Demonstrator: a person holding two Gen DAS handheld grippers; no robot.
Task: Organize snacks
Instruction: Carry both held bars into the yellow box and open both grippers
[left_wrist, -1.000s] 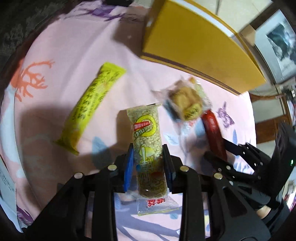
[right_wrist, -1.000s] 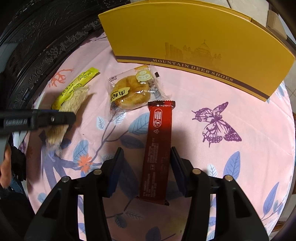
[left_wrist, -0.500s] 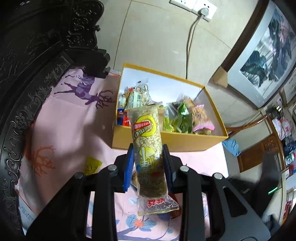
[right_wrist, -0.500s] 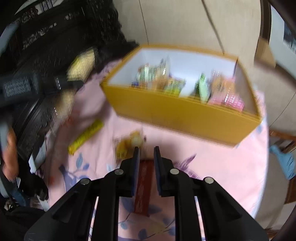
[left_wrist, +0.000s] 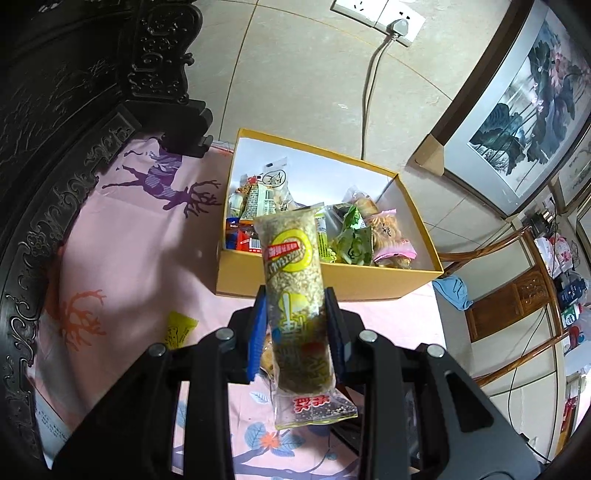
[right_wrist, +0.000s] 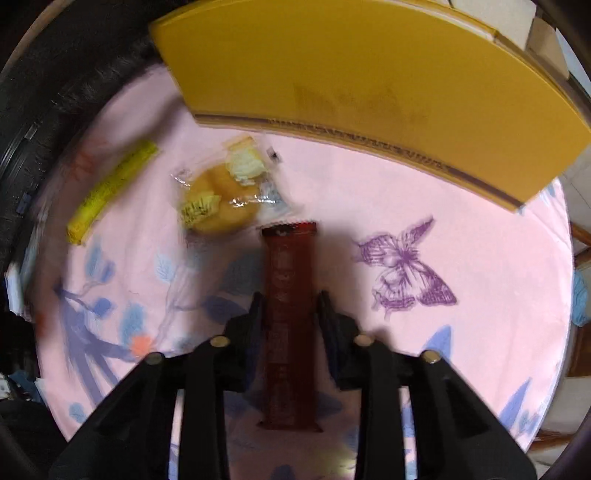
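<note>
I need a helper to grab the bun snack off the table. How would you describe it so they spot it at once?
Find the big yellow box on the pink tablecloth. In front of its long side lies the clear-wrapped golden bun, between a long yellow stick pack and a dark red bar. It alone is round and see-through.

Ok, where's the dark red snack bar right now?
In the right wrist view, the dark red snack bar lies on the pink tablecloth between the right gripper fingers, just below the wrapped bun.
</note>
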